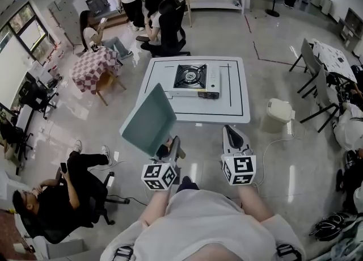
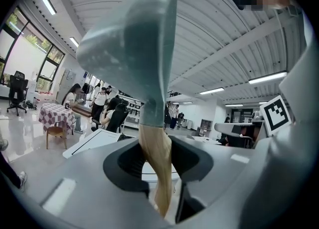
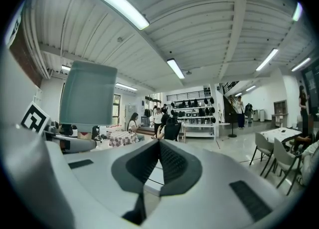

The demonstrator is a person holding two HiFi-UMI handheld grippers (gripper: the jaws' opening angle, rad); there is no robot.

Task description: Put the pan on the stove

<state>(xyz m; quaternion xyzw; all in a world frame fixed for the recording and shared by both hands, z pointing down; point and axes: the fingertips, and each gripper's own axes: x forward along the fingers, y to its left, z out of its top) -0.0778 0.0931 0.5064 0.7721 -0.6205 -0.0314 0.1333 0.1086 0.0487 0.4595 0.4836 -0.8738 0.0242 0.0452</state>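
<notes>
The step in hand looks like the carry: the pale grey-green square pan with the light wooden handle (image 1: 148, 119) is in the air and not yet on the small silver single-burner gas stove with the black grate (image 1: 193, 79). The left tool (image 1: 170, 147) is clamped at a middling width on the wooden handle (image 2: 157, 158), which runs down between its jaws in the left gripper view. From there the pan body rises into the upper middle of that frame, seen almost edge-on. In the head view the pan sits left of centre, directly above the left tool, tipped up so that a broad flat face is turned to the camera. Its upper right corner overlaps the lower left corner of the white square table (image 1: 238, 112). The stove stands on that table in the upper middle of the frame, well apart from the pan and up and to the right of it. The right tool (image 3: 158, 161) has its jaws together with nothing between them, and hangs at lower centre-right in the head view. The next move, as I judge it, calls for reaching forward and rightward over the table, turning the pan level, and lowering its base squarely onto the black grate before letting the handle go.
</notes>
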